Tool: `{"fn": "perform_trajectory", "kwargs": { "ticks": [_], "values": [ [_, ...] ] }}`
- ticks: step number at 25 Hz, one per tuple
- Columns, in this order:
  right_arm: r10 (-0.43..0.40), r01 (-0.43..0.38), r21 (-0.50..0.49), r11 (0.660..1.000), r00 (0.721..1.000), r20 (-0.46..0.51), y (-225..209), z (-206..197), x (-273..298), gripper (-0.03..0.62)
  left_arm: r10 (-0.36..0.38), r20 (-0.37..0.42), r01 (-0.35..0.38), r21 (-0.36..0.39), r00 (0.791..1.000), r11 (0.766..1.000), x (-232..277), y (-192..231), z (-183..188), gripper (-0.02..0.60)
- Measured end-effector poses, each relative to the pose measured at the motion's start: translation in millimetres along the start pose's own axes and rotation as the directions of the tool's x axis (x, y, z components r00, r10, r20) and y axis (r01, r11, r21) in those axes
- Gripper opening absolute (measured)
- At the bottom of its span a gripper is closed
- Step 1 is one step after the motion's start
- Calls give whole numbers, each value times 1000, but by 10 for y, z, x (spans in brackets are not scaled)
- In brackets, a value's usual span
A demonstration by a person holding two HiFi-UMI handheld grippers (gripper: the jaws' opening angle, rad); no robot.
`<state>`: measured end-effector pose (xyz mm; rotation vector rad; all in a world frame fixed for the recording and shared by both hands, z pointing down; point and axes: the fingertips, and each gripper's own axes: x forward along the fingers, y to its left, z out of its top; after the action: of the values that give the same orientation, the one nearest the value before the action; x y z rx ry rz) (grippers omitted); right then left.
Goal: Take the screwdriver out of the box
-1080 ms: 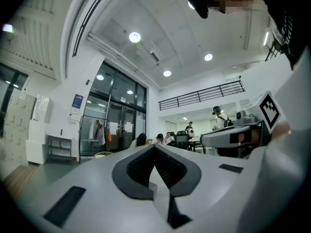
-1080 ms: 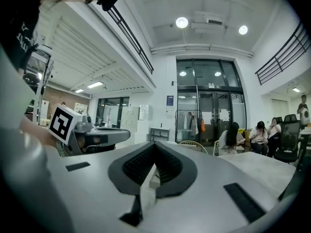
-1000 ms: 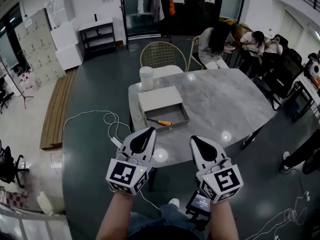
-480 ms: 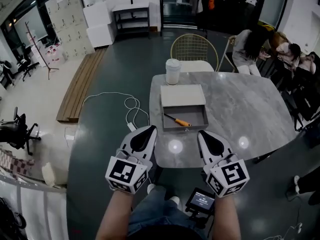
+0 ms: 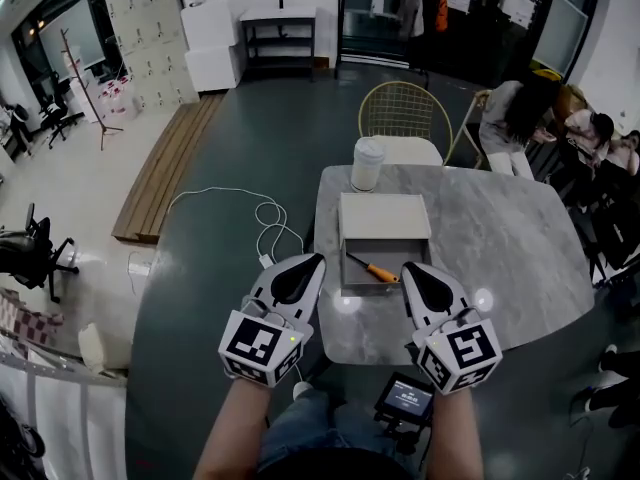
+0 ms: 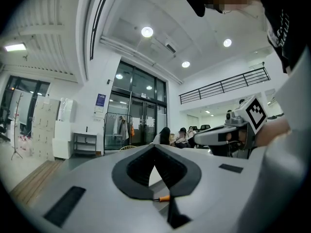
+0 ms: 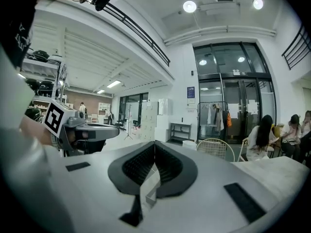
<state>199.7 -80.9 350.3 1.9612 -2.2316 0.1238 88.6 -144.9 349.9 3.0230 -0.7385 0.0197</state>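
No text or label is legible anywhere.

Dark grey floor (image 5: 230,148), marble table (image 5: 500,258), gold wire chair (image 5: 403,116) — wooden bench (image 5: 165,168) and white lockers (image 5: 150,33) beyond.
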Motion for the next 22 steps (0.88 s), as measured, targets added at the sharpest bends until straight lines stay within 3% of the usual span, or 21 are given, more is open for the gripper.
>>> {"fn": "perform_trajectory", "kwargs": {
  "ticks": [5, 13, 18, 22],
  "values": [
    [9, -9, 2, 1000, 999, -34, 48, 20, 194, 25, 28, -5, -28, -5, 1000, 1000, -11, 238, 16, 12],
    [93, -95, -20, 995, 993, -71, -165, -47, 525, 26, 142, -34, -144, -35, 989, 989, 97, 465, -133, 12],
    [168, -171, -21, 985, 982, -90, -378, -58, 772, 26, 247, -42, -249, -50, 968, 967, 198, 601, -165, 12],
    [260, -264, -10, 965, 957, -126, -501, -100, 974, 26, 330, -56, -332, -45, 942, 942, 259, 673, -176, 12]
  ]
}}
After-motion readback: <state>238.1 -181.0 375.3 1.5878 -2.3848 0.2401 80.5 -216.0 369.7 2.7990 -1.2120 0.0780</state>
